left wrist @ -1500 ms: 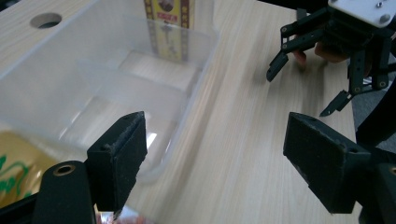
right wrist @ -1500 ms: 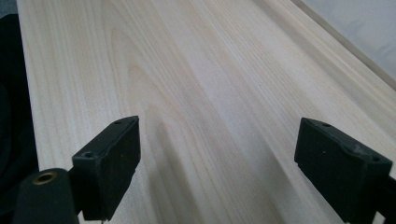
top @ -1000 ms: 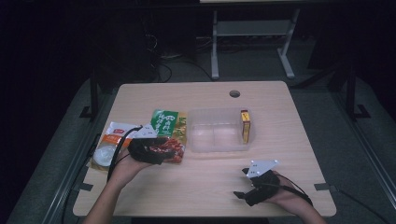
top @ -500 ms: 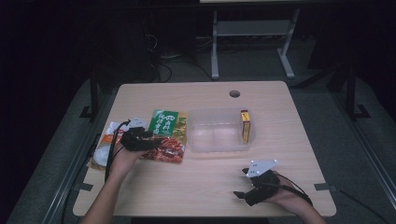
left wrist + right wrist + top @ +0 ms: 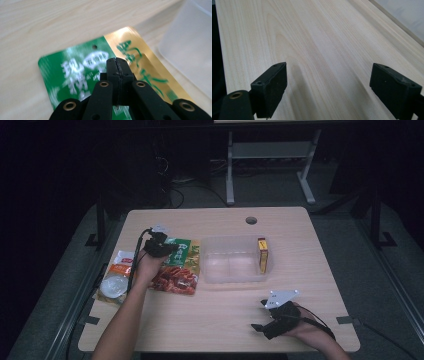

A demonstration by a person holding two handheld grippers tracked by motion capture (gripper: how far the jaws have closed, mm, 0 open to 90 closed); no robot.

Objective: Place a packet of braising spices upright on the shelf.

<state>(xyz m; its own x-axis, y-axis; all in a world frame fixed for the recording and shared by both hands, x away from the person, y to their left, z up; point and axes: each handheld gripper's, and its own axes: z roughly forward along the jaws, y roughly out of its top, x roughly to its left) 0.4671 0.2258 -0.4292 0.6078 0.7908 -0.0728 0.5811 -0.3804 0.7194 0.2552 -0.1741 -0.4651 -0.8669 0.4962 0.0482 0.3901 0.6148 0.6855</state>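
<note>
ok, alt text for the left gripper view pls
The left tongs, jaws shut together with nothing between them, hover over a green and gold packet lying flat on a pale wood table. A clear tub sits at the right edge. The packet's print is blurred.

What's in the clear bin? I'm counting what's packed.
Not empty: the clear bin holds one yellow box, standing at its right end.

Dim, dark-edged high view (close-ups brighter, packet print motion-blurred)
</note>
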